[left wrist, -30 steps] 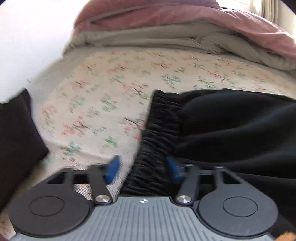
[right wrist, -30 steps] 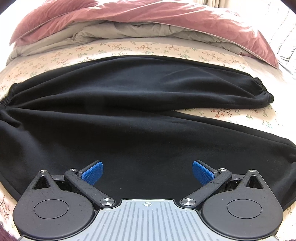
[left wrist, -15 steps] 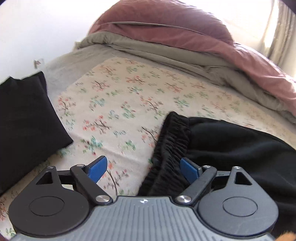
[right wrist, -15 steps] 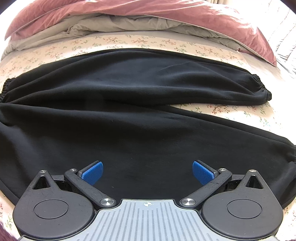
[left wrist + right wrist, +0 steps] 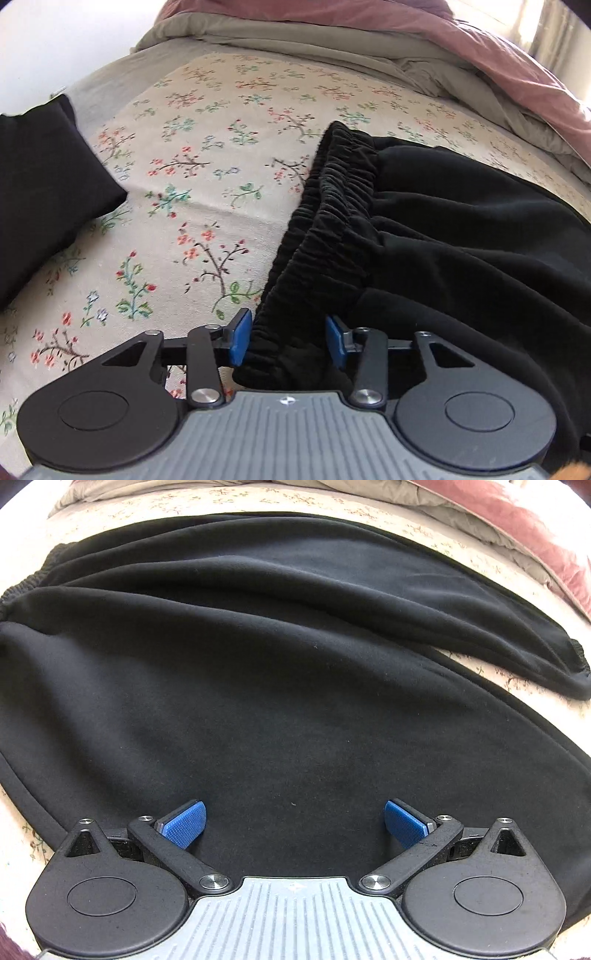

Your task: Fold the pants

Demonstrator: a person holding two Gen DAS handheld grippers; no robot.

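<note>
Left gripper straddles the near end of the black pants' gathered waistband, pads partly closed, contact unclear. Only its view shows a folded black cloth far left. Right gripper hovers spread wide over the legs; ankle cuffs run off-frame.

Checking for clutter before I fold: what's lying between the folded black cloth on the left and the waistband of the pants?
Only bare floral bedsheet separates the folded black cloth from the waistband, seen in the left wrist view.
</note>
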